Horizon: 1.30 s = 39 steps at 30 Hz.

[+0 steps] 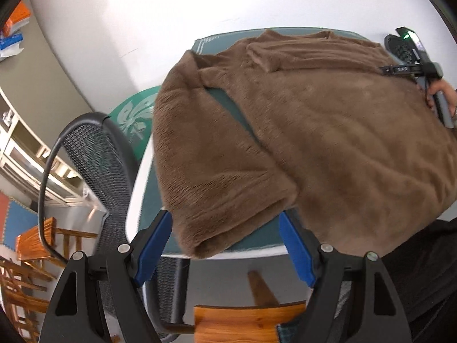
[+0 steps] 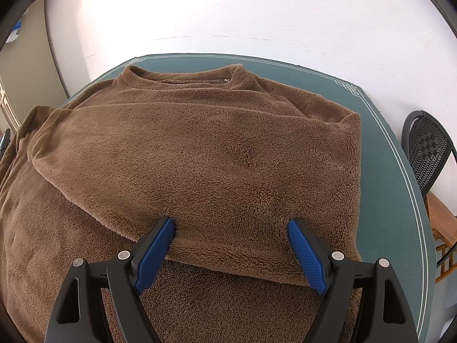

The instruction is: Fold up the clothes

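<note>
A brown fleece sweater (image 2: pixel 217 154) lies on a green mat (image 2: pixel 380 131), collar at the far side, with its right side folded over the body. My right gripper (image 2: pixel 230 225) is open, its blue pads straddling the folded edge near the hem. In the left wrist view the sweater (image 1: pixel 314 131) spreads over the mat (image 1: pixel 257 237), and its left sleeve (image 1: pixel 217 177) lies folded near the table's edge. My left gripper (image 1: pixel 225 220) is open just at that sleeve's cuff end. The right gripper's body shows at the far right (image 1: pixel 422 65), held by a hand.
The mat lies on a white round table (image 1: pixel 142 28). A black mesh chair (image 1: pixel 97 154) stands at the left edge, another (image 2: pixel 428 145) at the right. Wooden chairs (image 1: pixel 242 320) stand below the near edge, and shelving (image 1: pixel 25 143) lines the left wall.
</note>
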Tool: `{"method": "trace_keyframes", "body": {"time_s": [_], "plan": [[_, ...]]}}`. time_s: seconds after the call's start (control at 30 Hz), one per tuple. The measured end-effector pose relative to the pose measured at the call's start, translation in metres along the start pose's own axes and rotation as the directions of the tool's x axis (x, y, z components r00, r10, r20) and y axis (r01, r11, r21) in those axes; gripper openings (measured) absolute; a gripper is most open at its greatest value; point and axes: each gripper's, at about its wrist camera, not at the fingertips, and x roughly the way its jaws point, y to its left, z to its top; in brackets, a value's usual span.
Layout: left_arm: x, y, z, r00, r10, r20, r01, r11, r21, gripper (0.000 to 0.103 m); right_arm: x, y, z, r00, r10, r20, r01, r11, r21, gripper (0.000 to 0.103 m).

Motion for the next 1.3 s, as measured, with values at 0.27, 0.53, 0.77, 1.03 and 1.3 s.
{"method": "trace_keyframes", "body": {"time_s": [0.27, 0.53, 0.77, 1.03, 1.3], "plan": [[0.018, 0.025, -0.006, 1.0, -0.024, -0.004, 0.023, 0.994, -0.103, 0.08, -0.001, 0.0, 0.0, 1.0, -0.001, 0.0, 0.001, 1.0, 0.001, 0.083], [0.021, 0.032, -0.008, 0.988, -0.15, 0.041, 0.154, 0.976, -0.154, 0.048, -0.001, 0.001, 0.0, 1.0, -0.003, 0.0, 0.003, 1.0, 0.0, 0.083], [0.013, 0.051, -0.004, 0.987, -0.13, 0.098, 0.153, 0.946, -0.286, 0.009, -0.001, 0.0, 0.0, 1.0, -0.004, 0.0, 0.004, 1.0, -0.002, 0.083], [-0.059, 0.117, 0.023, 0.918, 0.024, 0.395, 0.188, 0.851, -0.49, 0.008, -0.001, 0.0, 0.001, 1.0, -0.003, 0.001, 0.003, 1.0, 0.0, 0.083], [-0.085, 0.219, 0.039, 0.848, -0.016, 0.53, 0.441, 0.575, -0.689, 0.008, -0.002, 0.0, 0.001, 1.0, -0.001, 0.001, 0.001, 1.0, 0.003, 0.083]]}}
